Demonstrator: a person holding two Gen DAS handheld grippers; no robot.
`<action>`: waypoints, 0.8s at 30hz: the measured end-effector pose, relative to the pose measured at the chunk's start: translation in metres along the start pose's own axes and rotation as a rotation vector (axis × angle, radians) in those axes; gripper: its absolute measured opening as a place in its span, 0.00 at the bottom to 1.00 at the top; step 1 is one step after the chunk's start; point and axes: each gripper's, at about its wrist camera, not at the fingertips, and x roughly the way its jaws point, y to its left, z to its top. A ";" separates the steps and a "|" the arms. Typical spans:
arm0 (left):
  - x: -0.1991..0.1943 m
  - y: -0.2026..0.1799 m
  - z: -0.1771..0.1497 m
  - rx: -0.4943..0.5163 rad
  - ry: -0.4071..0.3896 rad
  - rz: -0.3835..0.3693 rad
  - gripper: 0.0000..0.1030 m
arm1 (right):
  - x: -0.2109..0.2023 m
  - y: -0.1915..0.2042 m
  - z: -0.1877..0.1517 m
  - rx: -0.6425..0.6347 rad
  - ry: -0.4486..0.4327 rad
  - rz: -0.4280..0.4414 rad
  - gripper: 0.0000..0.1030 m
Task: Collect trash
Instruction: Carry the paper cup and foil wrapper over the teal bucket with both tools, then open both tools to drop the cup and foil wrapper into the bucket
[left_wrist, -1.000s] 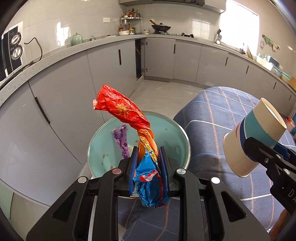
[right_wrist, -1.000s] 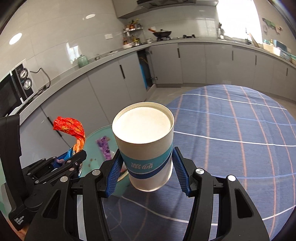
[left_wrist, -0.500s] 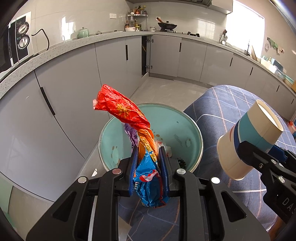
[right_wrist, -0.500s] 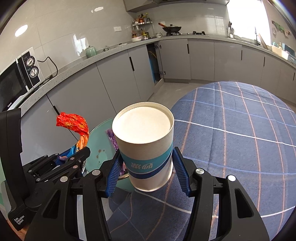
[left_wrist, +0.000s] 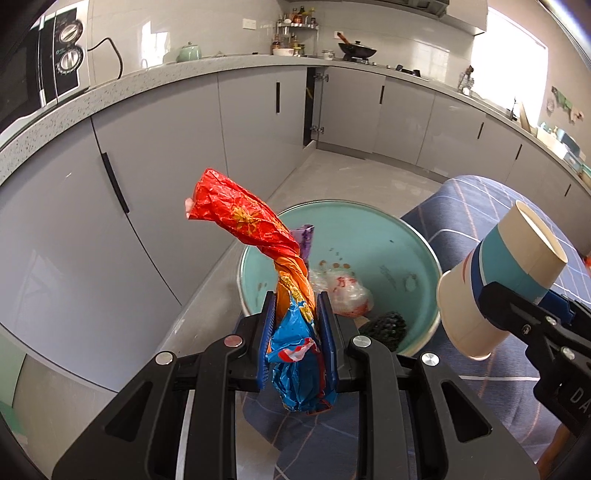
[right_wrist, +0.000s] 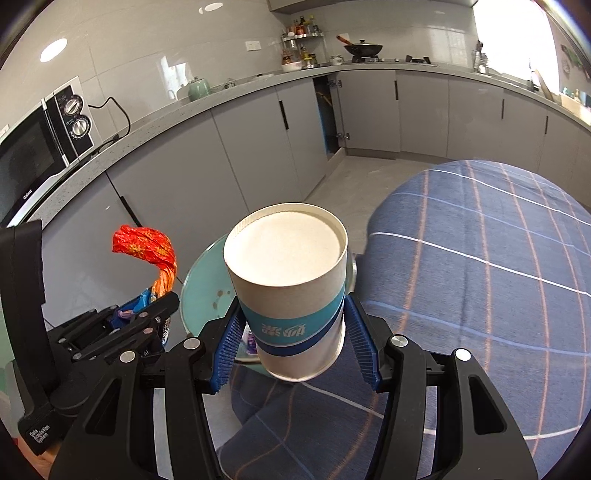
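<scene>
My left gripper (left_wrist: 297, 314) is shut on a twisted red, orange and blue snack wrapper (left_wrist: 243, 225), which sticks up above a teal trash bin (left_wrist: 369, 229) just ahead of it. The bin holds a purple wrapper (left_wrist: 304, 240), a clear plastic bag (left_wrist: 345, 291) and a dark lump (left_wrist: 386, 326). My right gripper (right_wrist: 293, 334) is shut on a white paper cup (right_wrist: 291, 280) with blue bands, tilted, its flat base facing the camera. In the left wrist view that cup (left_wrist: 495, 284) hangs right of the bin, beside its rim. The right wrist view shows the wrapper (right_wrist: 147, 247) at left.
Grey kitchen cabinets (left_wrist: 166, 147) curve behind the bin, one door ajar (left_wrist: 312, 107). A microwave (right_wrist: 40, 144) stands on the counter at left. A table with a blue checked cloth (right_wrist: 480, 258) lies to the right, its edge beside the bin. Pale floor (left_wrist: 351, 177) stretches beyond.
Both grippers have moved forward and slightly down toward the bin, which now looks larger and nearer, with more of its contents showing. Both grips are unchanged.
</scene>
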 end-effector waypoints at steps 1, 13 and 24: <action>0.002 0.001 0.001 0.000 0.002 0.001 0.22 | 0.002 0.001 0.001 0.000 0.002 0.004 0.53; 0.022 -0.006 0.014 0.032 0.016 -0.029 0.22 | 0.033 0.000 0.016 0.023 0.047 0.028 0.53; 0.053 -0.013 0.026 0.047 0.063 -0.072 0.22 | 0.054 -0.019 0.026 0.056 0.082 0.004 0.54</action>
